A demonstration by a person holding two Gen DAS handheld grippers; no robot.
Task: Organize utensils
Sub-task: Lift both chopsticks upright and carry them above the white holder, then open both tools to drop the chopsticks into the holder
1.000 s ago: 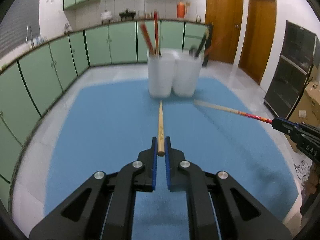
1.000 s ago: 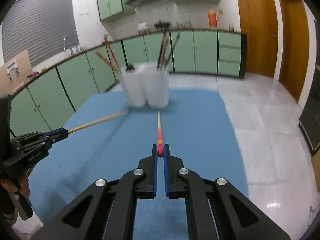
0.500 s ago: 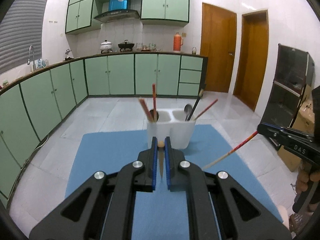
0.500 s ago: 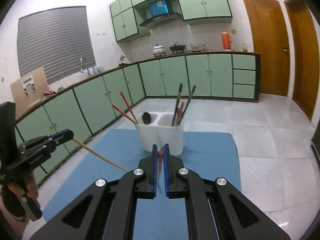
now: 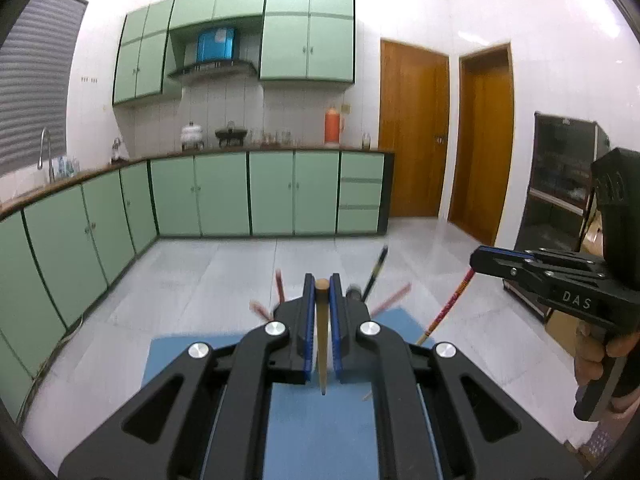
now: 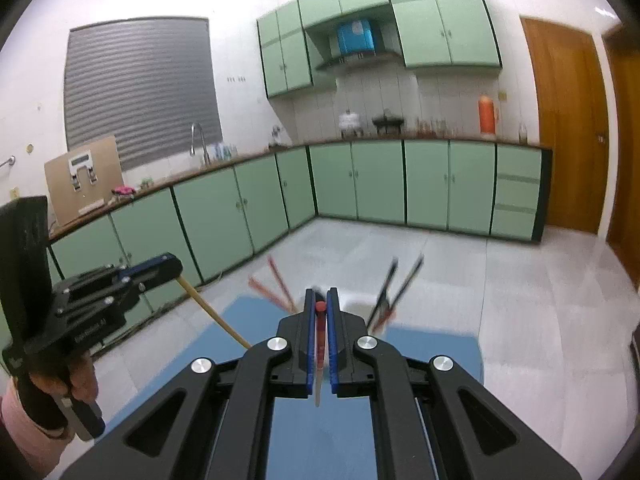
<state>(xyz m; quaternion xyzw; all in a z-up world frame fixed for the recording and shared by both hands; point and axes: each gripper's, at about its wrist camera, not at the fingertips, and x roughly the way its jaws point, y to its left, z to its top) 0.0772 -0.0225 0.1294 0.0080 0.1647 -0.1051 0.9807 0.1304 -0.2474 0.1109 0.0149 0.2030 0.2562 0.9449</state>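
Note:
My left gripper [image 5: 321,280] is shut on the top end of a plain wooden chopstick [image 5: 322,352], which hangs tip-down over the blue mat [image 5: 320,432]. My right gripper [image 6: 320,294] is shut on the red end of a red-patterned chopstick [image 6: 319,360], also hanging tip-down. Each wrist view shows the other gripper at its side: the right gripper [image 5: 480,258] with the red chopstick [image 5: 448,308], the left gripper [image 6: 176,266] with the wooden chopstick [image 6: 212,314]. The white holder [image 6: 354,305] is mostly hidden behind the fingers. Red chopsticks [image 6: 272,284] and black utensils [image 6: 400,280] stick up from it.
Green base cabinets [image 5: 224,196] run along the back and left walls, with a counter holding pots and an orange flask [image 5: 332,126]. Two wooden doors [image 5: 412,136] stand at the right, and a dark cabinet [image 5: 560,184] beside them. A hand [image 5: 596,356] grips the right tool.
Both grippers have risen with their chopsticks, which swung from lying level on the mat to hanging tip-down. The holder has dropped low in both views, behind the fingers.

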